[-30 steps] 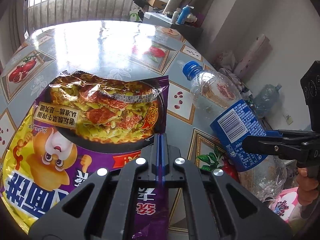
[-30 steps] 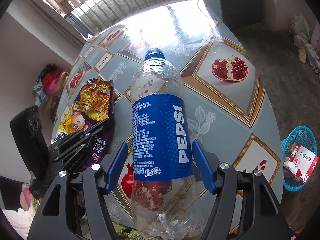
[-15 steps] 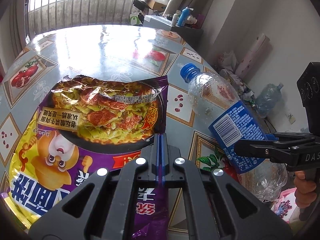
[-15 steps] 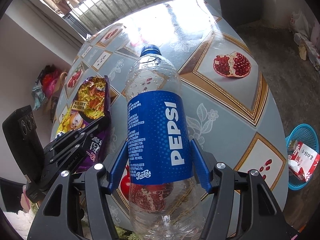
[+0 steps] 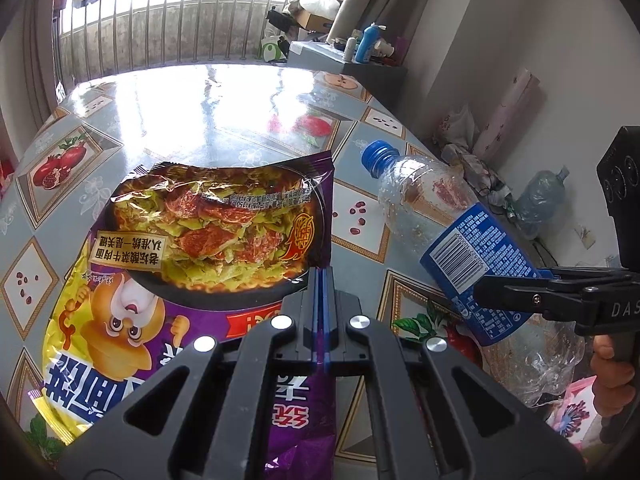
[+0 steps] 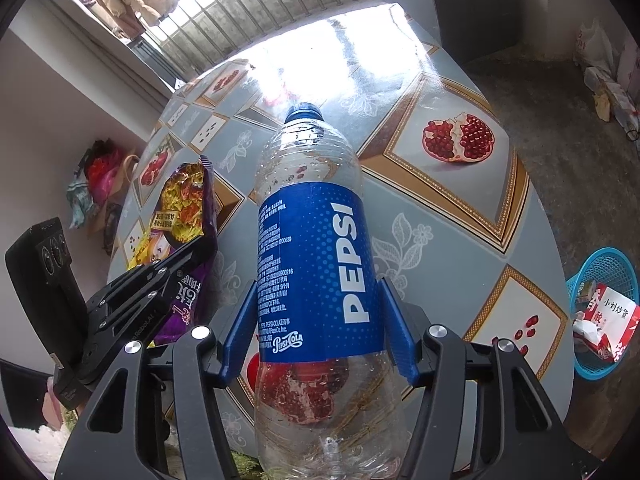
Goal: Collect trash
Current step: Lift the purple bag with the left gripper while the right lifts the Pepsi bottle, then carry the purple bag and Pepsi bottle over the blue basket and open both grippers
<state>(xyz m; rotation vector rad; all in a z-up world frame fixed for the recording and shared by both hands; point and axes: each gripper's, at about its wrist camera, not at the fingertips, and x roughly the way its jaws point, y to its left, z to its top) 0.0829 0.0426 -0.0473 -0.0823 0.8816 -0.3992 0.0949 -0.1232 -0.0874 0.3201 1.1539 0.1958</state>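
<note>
Two grippers clamped: left (image 5: pixel 322 280) wrapper (image 5: pixel 208 240) | right (image 6: pixel 318 316) bottle (image 6: pixel 316 264) | pomegranate-print table (image 6: pixel 460 216)

The bottle (image 6: pixel 316 280) is clear, dented plastic with a glossy blue label and a ribbed blue plastic cap (image 5: pixel 379 157), and the noodle wrapper (image 5: pixel 208 240) is crinkled, shiny printed film. The tabletop (image 6: pixel 420 92) is smooth and glossy, throwing back window glare. Each gripper (image 5: pixel 320 280) is matt black plastic with bright metal screws and blue pads (image 6: pixel 398 332); the basket (image 6: pixel 608 268) is blue plastic mesh.

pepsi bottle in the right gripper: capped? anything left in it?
Capped and empty. The Pepsi bottle has its blue cap on, and the tablecloth print shows through its clear walls.
</note>
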